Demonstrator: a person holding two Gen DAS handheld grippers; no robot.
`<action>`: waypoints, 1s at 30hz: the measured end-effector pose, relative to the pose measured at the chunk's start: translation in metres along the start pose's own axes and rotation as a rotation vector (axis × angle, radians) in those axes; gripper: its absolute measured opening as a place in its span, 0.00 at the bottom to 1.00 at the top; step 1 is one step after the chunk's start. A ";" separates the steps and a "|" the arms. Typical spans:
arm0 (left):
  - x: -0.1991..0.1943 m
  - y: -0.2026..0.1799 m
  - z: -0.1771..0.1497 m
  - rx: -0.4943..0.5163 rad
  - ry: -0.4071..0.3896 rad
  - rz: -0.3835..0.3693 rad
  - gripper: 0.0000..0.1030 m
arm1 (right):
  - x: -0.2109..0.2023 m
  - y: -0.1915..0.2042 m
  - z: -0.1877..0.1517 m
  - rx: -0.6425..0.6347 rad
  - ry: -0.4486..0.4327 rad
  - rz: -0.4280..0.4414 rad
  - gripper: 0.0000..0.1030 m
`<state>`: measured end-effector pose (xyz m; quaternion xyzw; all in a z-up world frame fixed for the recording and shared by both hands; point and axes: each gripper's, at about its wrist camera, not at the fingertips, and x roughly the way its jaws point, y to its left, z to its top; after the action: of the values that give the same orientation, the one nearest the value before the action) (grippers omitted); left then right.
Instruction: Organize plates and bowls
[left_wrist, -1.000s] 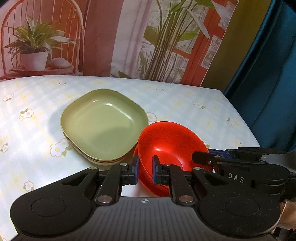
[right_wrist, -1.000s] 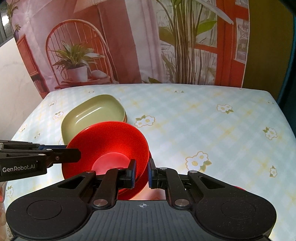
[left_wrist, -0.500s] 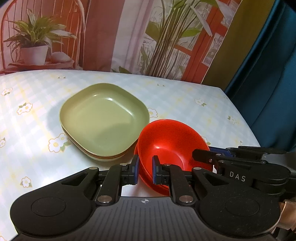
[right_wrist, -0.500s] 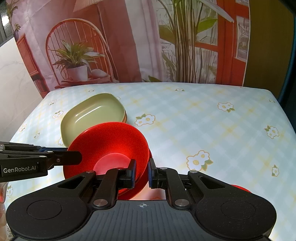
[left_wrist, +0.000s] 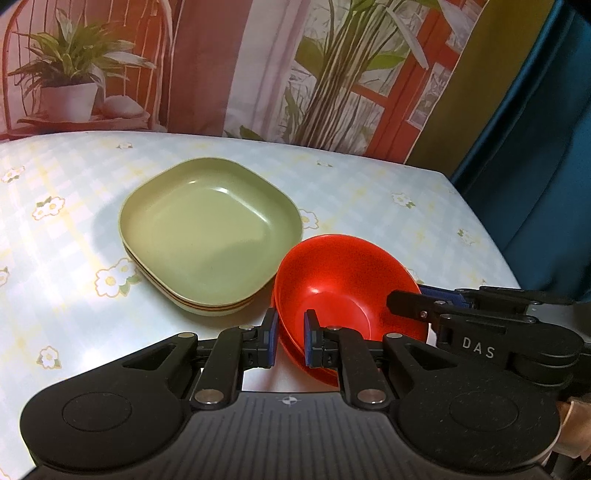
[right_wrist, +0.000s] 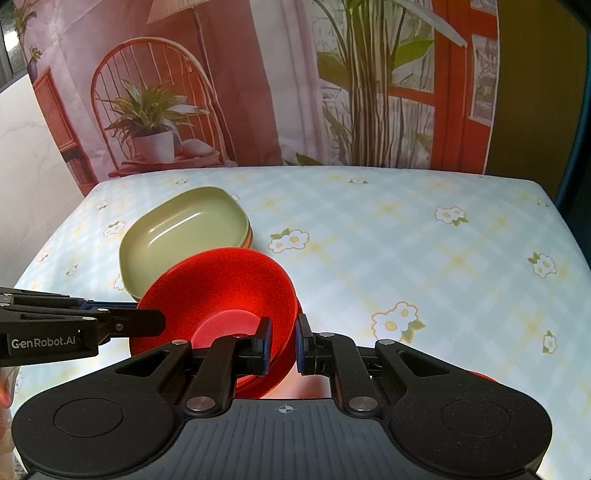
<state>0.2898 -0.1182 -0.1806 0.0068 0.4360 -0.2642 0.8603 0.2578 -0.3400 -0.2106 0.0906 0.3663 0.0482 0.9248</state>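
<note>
A glossy round red bowl (left_wrist: 343, 288) sits nested in another red one, just at 4 o'clock of a stack of smooth, rounded-square green plates (left_wrist: 210, 236) on the floral checked table (right_wrist: 406, 236). The left gripper (left_wrist: 290, 341) and the right gripper (right_wrist: 282, 345) each pinch the bowl's thin rim, fingers nearly closed.
</note>
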 end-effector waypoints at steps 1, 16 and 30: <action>0.000 0.000 0.000 0.002 -0.001 0.005 0.14 | 0.001 0.000 0.000 -0.004 -0.003 -0.002 0.13; -0.019 -0.013 -0.002 -0.005 -0.046 -0.008 0.31 | -0.015 -0.004 -0.011 -0.032 -0.025 -0.021 0.20; -0.016 -0.063 -0.021 0.075 0.007 -0.076 0.33 | -0.066 -0.030 -0.052 -0.072 -0.065 -0.102 0.20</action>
<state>0.2373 -0.1603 -0.1678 0.0233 0.4286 -0.3129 0.8473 0.1746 -0.3724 -0.2093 0.0400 0.3384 0.0110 0.9401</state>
